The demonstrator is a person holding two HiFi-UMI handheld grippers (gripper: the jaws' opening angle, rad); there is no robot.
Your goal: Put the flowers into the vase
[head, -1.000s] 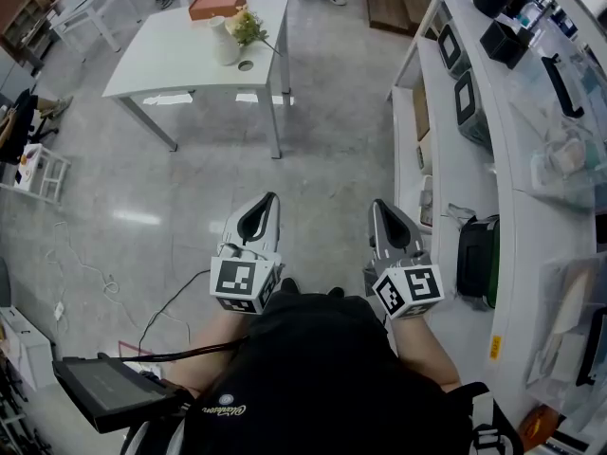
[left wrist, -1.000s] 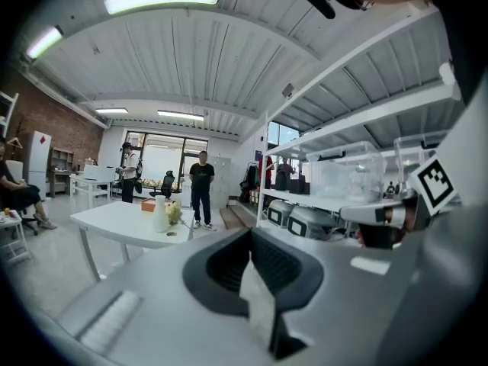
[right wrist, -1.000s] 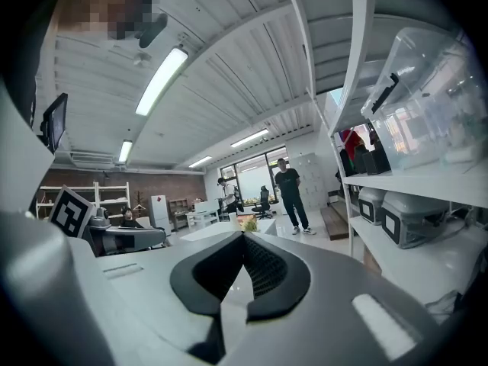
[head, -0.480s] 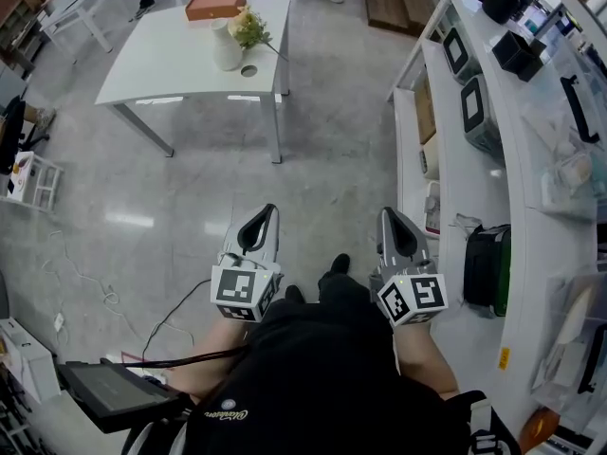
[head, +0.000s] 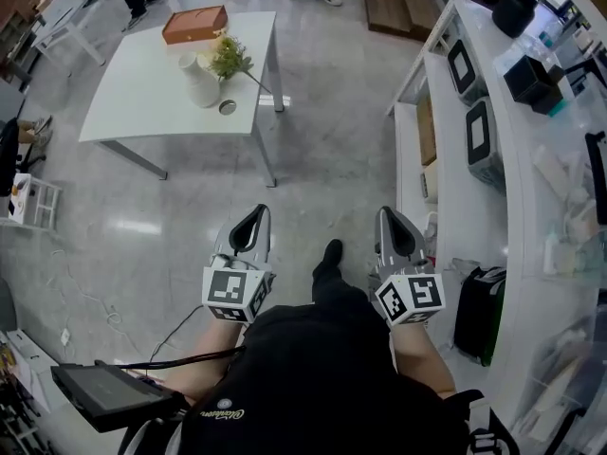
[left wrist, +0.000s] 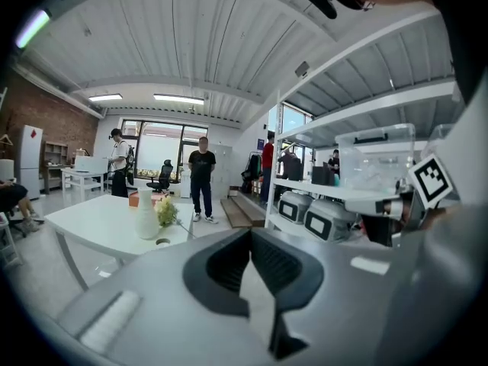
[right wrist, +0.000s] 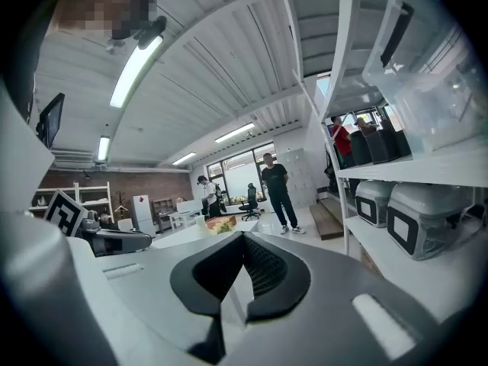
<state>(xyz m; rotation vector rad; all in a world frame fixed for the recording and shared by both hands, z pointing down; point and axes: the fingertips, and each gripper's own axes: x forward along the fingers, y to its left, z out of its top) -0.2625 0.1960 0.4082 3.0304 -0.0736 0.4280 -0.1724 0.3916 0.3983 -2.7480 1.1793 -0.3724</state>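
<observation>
Risk: left tool (head: 254,218) and right tool (head: 391,224) both clenched, empty; reaching the far desk (head: 142,102) like that, I'd knock the vase (head: 200,81) onto the flowers (head: 226,57).

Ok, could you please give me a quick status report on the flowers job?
Left claw and right claw shut, empty. Flowers lie beside vase on far table, not in. Open floor between, nothing blocking.

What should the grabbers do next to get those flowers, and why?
Probably the person should walk closer to the white table first. The flowers lie beside the vase on it, far across the floor from the left gripper and the right gripper. Both have their jaws together and hold nothing, and neither looks able to reach from here.
</observation>
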